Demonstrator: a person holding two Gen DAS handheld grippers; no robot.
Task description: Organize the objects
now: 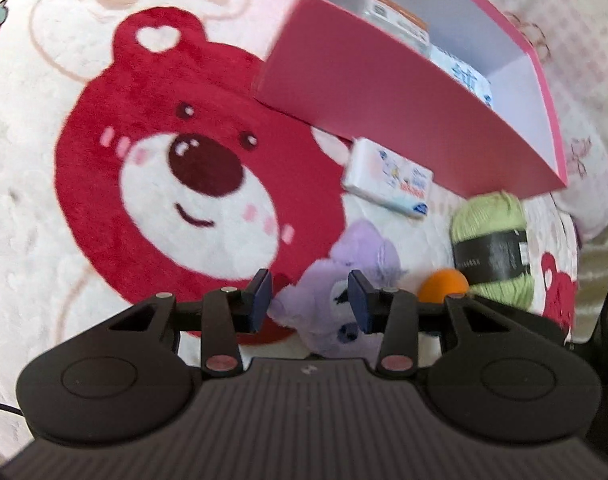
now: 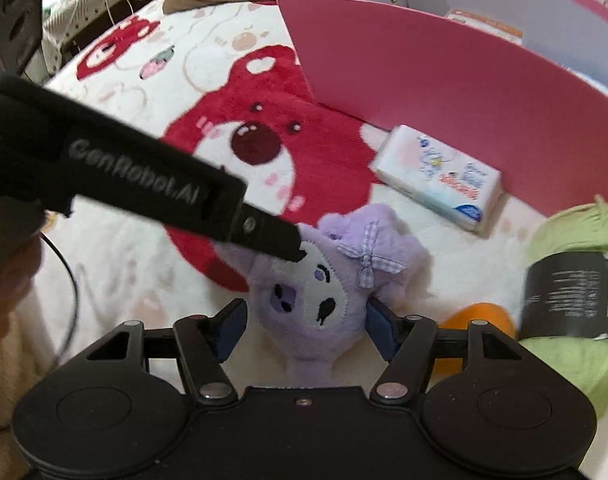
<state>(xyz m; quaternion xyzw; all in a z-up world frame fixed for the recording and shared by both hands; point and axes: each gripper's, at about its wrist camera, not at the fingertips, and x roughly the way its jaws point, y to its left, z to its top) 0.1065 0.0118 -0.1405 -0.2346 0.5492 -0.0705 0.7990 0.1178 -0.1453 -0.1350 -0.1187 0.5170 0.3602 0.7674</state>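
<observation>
Between the apart fingers of the right hand-held gripper (image 2: 306, 330) sits the purple plush toy (image 2: 324, 280), soft, light and squashy, best squeezed around its head.

The left gripper (image 1: 310, 300) points steeply down, its fingers (image 1: 260, 294) narrowly parted and gripping nothing. The right gripper (image 2: 306, 330) also tilts steeply down, its fingers (image 2: 231, 328) set wider, one on each side of a plush toy (image 2: 324, 280), the right one touching it. The left gripper's black body crosses the right wrist view, its tip on the toy's head.
</observation>
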